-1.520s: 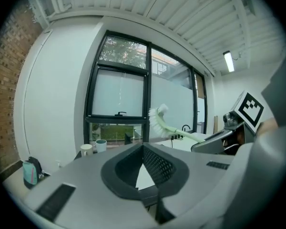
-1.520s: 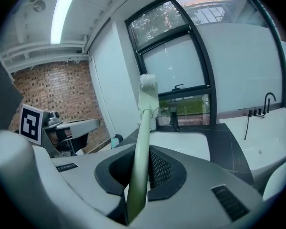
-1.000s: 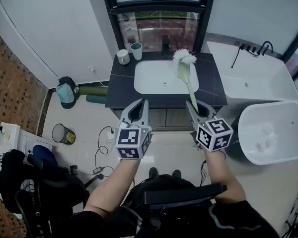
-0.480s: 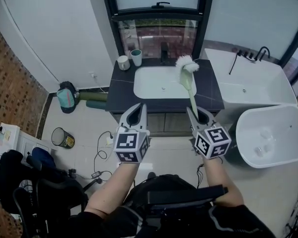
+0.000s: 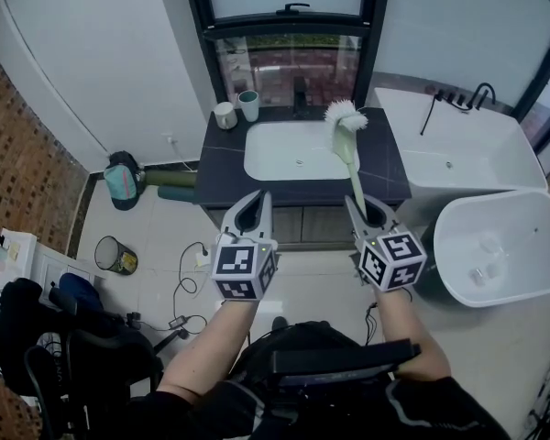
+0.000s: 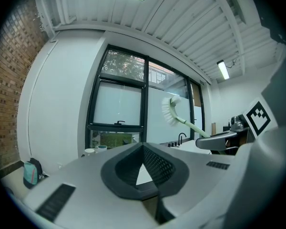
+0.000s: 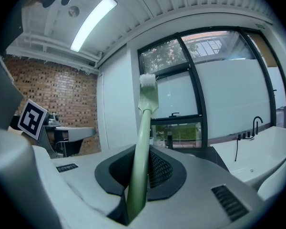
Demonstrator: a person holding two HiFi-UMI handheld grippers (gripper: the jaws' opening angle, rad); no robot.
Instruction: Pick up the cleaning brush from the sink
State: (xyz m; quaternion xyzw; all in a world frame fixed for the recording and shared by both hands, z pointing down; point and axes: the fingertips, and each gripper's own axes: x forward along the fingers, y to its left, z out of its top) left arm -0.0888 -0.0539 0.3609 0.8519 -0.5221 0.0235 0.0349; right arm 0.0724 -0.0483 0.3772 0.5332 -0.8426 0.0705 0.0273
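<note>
Brush (image 5: 346, 115) held, cups (image 5: 225, 115) beside sink (image 5: 284, 150), bathtub (image 5: 495, 159) right

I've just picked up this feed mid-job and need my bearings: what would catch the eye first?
The pale green cleaning brush stands out. The right gripper is shut on its handle and holds it in the air, with the white bristle head toward the window. Below and ahead is the white sink, set in a dark counter. The left gripper is alongside, shut with nothing in it.
</note>
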